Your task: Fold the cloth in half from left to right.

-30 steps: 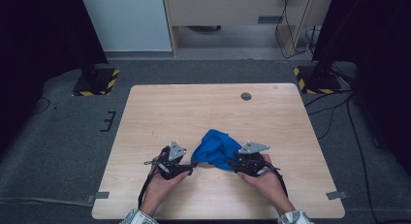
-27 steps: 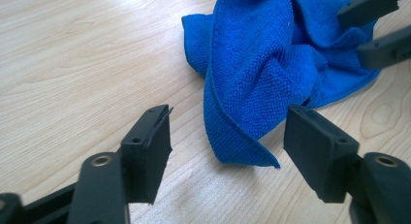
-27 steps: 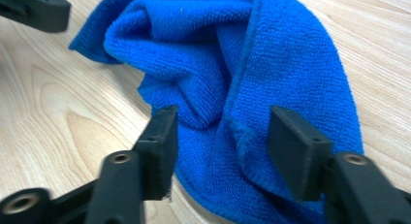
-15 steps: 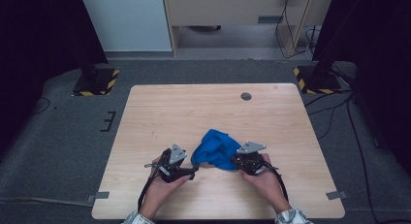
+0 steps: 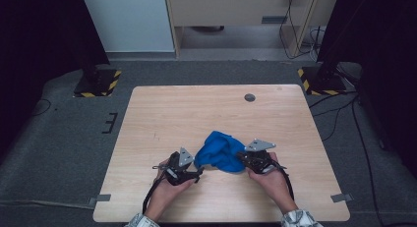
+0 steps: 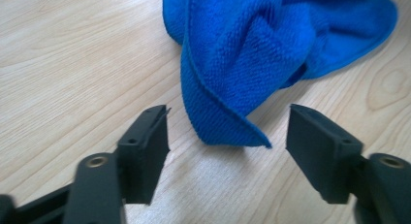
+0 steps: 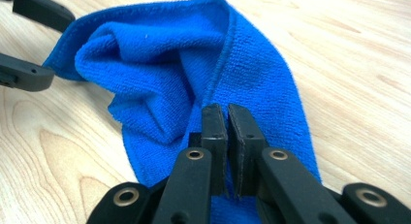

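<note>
Blue microfibre cloth (image 5: 219, 151) lies crumpled on the wooden worktop (image 5: 162, 114), in its near half and a little right of the middle, bunched into folds between the two hands. In the right gripper view the right tool (image 7: 227, 118) has its jaws pressed together on a fold of the cloth's near right edge, the terry fabric pinched between the pads; these jaws have just been closing. In the high view the same tool (image 5: 244, 159) sits at the cloth's right side, held by the person's right hand (image 5: 268, 174). The left tool (image 6: 228, 132) is released: its jaws stand apart on either side of a pointed corner of the cloth, which lies on the wood between them without touching either pad; they have just been narrowing a little. In the high view the left tool (image 5: 196, 172) is just left of the cloth, gripped by the left hand (image 5: 169, 185). A small dark round disc (image 5: 250, 97) sits in the worktop's far right part, well apart from the cloth.
</note>
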`<action>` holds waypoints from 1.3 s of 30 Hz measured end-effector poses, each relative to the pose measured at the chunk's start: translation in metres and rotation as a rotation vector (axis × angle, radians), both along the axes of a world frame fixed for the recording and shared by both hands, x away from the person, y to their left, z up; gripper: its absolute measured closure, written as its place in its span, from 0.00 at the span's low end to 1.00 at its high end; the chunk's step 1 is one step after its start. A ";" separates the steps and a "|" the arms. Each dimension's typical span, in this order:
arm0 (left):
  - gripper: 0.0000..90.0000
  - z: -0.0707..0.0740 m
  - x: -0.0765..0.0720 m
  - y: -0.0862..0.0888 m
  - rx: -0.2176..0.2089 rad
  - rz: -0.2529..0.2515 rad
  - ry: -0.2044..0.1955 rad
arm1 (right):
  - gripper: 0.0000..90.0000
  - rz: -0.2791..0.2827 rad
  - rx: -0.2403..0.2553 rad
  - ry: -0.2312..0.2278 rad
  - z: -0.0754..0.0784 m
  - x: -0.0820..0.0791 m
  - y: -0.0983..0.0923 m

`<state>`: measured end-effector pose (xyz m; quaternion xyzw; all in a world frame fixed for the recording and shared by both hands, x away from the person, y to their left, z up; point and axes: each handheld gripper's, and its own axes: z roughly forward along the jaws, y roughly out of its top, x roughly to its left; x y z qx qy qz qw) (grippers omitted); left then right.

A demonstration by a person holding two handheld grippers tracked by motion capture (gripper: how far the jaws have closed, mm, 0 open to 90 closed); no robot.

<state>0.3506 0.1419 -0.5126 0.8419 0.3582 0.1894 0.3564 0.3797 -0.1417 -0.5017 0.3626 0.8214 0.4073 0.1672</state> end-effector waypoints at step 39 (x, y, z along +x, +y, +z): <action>0.98 0.007 0.066 0.021 -0.093 0.043 0.009 | 0.82 -0.132 0.051 0.092 -0.002 0.048 -0.049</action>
